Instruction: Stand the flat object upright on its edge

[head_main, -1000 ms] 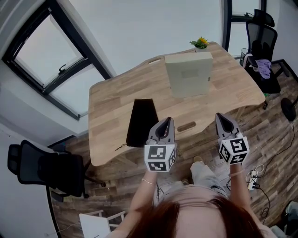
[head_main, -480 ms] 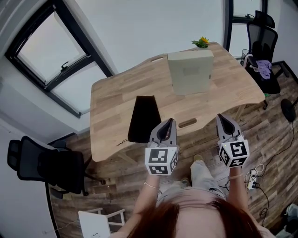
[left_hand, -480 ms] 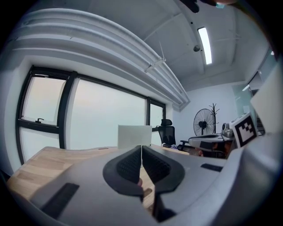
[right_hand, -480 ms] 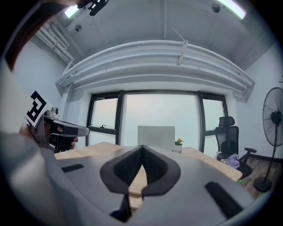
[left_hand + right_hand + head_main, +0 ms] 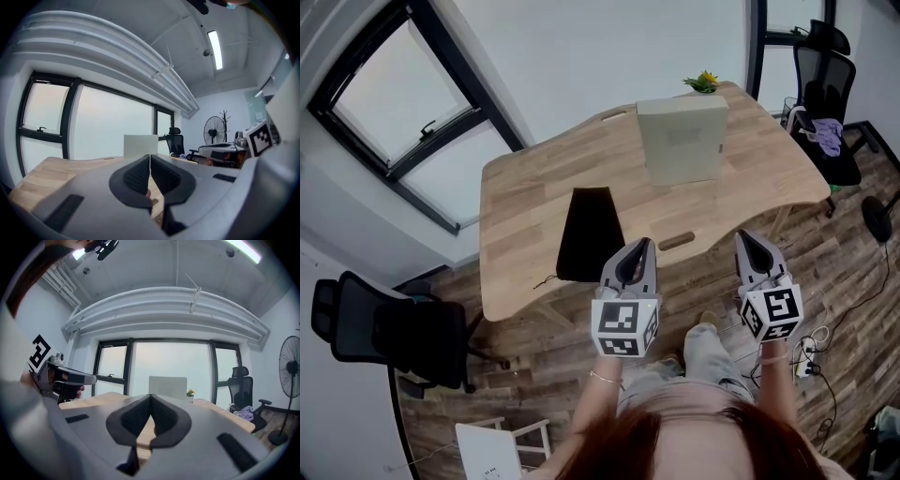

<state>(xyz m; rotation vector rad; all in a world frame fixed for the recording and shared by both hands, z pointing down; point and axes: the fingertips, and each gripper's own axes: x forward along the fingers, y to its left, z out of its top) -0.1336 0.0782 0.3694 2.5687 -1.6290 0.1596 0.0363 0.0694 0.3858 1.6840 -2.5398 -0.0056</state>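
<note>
A pale grey-green flat board [image 5: 682, 141] stands upright on its edge at the far side of the wooden table [image 5: 525, 197]. It also shows dead ahead as the pale board [image 5: 140, 146] in the left gripper view and as the pale board [image 5: 168, 386] in the right gripper view. My left gripper [image 5: 637, 246] hovers at the table's near edge, shut and empty. My right gripper [image 5: 745, 237] is level with it, off the near edge, also shut and empty. The left gripper [image 5: 150, 157] and the right gripper [image 5: 150, 396] show their pads pressed together, holding nothing.
A black cloth pouch [image 5: 589, 234] lies flat on the near left part of the table. A small potted plant [image 5: 705, 82] sits behind the board. Office chairs stand at the right [image 5: 825, 84] and the left [image 5: 384, 328]. A floor fan [image 5: 288, 390] stands at the right.
Both grippers have drawn back a little from the table and risen slightly, side by side. Their jaws stay shut. The board and the pouch have not moved.
</note>
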